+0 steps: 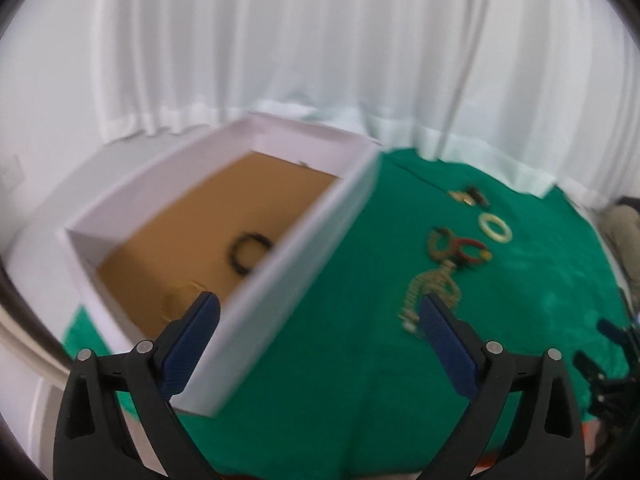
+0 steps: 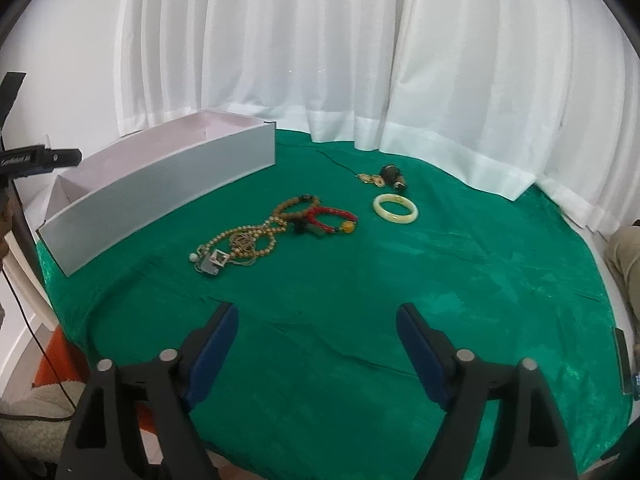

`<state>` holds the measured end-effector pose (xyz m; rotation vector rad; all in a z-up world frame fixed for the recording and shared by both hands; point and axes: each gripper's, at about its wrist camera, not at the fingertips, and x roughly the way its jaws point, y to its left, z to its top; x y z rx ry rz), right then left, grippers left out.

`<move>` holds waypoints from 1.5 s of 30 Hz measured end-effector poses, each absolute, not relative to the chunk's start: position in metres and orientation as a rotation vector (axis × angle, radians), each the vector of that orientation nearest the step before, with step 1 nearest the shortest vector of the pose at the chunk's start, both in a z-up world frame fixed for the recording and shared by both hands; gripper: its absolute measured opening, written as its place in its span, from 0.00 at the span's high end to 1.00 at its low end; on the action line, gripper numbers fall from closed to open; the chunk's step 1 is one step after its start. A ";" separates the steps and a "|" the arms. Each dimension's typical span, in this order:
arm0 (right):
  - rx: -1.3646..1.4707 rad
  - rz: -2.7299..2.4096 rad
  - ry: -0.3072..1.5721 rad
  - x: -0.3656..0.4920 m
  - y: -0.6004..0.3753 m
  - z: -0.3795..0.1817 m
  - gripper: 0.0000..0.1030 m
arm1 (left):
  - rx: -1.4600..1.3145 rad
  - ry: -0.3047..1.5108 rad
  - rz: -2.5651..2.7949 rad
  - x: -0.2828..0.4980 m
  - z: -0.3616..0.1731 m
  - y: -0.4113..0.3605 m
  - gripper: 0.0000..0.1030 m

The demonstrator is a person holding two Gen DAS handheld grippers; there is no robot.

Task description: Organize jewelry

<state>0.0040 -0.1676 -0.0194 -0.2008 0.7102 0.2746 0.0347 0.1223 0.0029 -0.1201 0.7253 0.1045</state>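
A white box (image 1: 280, 276) with a brown floor stands on the green cloth, and a dark bracelet (image 1: 248, 254) lies inside it. My left gripper (image 1: 316, 312) is open above the box's near wall, nothing between its fingers. In the right wrist view the same box (image 2: 168, 188) stands at the left. Right of it lie a gold bead necklace (image 2: 244, 242), a brown bead bracelet (image 2: 294, 206), a red bead bracelet (image 2: 332, 218), a pale bangle (image 2: 395, 209) and a small dark piece (image 2: 392, 176). My right gripper (image 2: 318, 316) stands open and empty over bare cloth, short of the jewelry.
The round table's green cloth (image 2: 480, 280) runs to white curtains (image 2: 360, 60) at the back. A dark device with a cable (image 2: 36, 160) reaches in at the left edge. A person's trouser leg (image 2: 628, 256) shows at the right edge. An orange patch (image 2: 56, 364) is below the table.
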 end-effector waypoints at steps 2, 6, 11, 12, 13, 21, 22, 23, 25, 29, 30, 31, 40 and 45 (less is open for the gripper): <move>-0.199 0.265 0.715 0.002 -0.172 -0.020 0.16 | -0.114 0.749 0.067 0.033 -0.005 0.104 0.03; -0.181 0.238 0.732 0.000 -0.182 -0.023 0.16 | -0.088 0.805 0.015 0.033 -0.021 0.077 0.03; -0.172 0.207 0.746 -0.001 -0.190 -0.027 0.16 | -0.038 0.843 -0.021 0.028 -0.035 0.060 0.03; -0.172 0.201 0.752 -0.001 -0.191 -0.028 0.16 | -0.032 0.847 -0.026 0.027 -0.037 0.059 0.03; -0.171 0.198 0.757 -0.001 -0.190 -0.030 0.16 | -0.025 0.848 -0.031 0.026 -0.038 0.058 0.02; -0.189 0.212 0.764 -0.003 -0.180 -0.034 0.16 | -0.051 0.857 -0.047 0.020 -0.042 0.061 0.02; -0.194 0.216 0.763 -0.003 -0.178 -0.034 0.16 | -0.049 0.862 -0.039 0.021 -0.043 0.062 0.02; -0.200 0.219 0.762 -0.004 -0.176 -0.034 0.16 | -0.039 0.864 -0.029 0.021 -0.044 0.062 0.02; -0.210 0.223 0.759 -0.005 -0.173 -0.034 0.16 | -0.014 0.864 -0.014 0.021 -0.047 0.061 0.02; -0.211 0.227 0.764 -0.004 -0.172 -0.036 0.16 | -0.002 0.876 -0.018 0.021 -0.050 0.058 0.02; -0.209 0.227 0.767 -0.004 -0.172 -0.036 0.16 | 0.001 0.880 -0.018 0.021 -0.051 0.057 0.02; -0.207 0.227 0.769 -0.004 -0.172 -0.037 0.16 | 0.005 0.884 -0.017 0.022 -0.053 0.056 0.02; -0.209 0.230 0.754 -0.005 -0.172 -0.037 0.16 | 0.013 0.886 -0.021 0.019 -0.052 0.054 0.02; -0.210 0.232 0.756 -0.005 -0.171 -0.037 0.16 | 0.013 0.895 -0.016 0.019 -0.054 0.054 0.02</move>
